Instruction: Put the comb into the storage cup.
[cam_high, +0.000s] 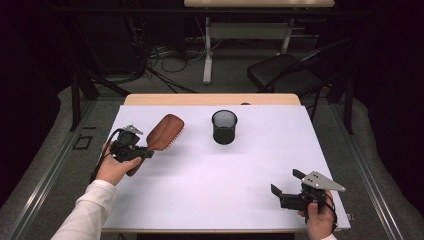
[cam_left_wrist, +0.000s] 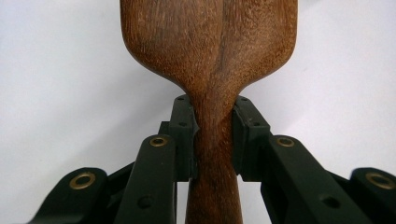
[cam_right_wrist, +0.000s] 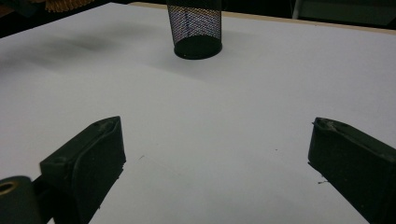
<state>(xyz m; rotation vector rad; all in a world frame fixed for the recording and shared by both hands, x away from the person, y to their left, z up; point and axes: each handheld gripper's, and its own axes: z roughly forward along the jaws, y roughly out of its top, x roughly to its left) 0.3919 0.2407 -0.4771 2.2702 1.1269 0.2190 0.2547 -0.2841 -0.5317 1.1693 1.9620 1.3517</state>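
left gripper pinches the wooden hairbrush handle; right gripper jaws spread wide.

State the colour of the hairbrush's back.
Reddish-brown wood grain on the hairbrush; left gripper view shows it best.

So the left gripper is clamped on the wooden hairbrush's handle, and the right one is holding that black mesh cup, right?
Not quite. The left gripper is indeed clamped on the wooden hairbrush by its handle, but the right gripper holds nothing: the right gripper view shows its jaws wide apart over the white table, with the black mesh cup standing well beyond them.
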